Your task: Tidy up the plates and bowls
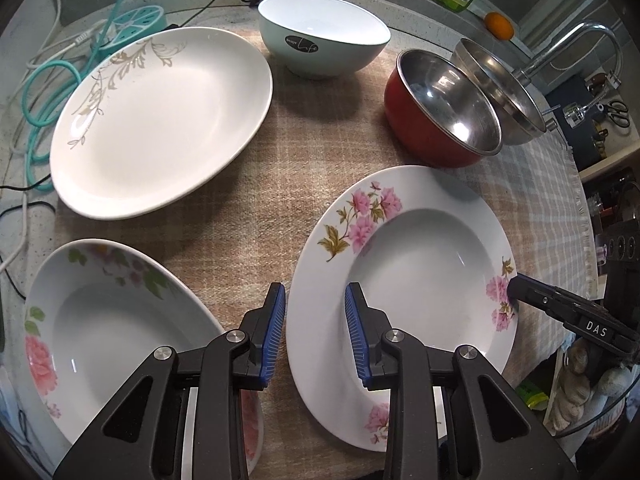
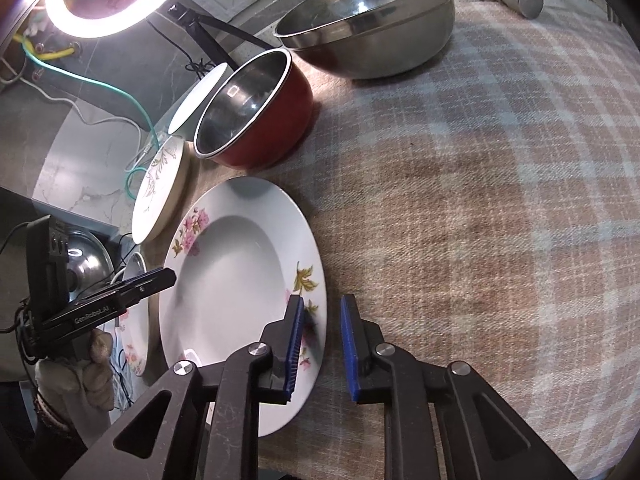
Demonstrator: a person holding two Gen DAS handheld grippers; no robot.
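Left gripper [image 1: 315, 326]: jaws parted, straddling near rim of pink-flowered plate [image 1: 404, 304], laid flat on checked cloth [image 1: 248, 220]; right gripper [image 2: 322, 344]: parted, opposite rim straddled, nothing clamped.

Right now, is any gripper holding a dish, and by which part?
Nothing is held. Both the left gripper and the right gripper are open, each straddling an opposite rim of the pink-flowered soup plate without clamping it.
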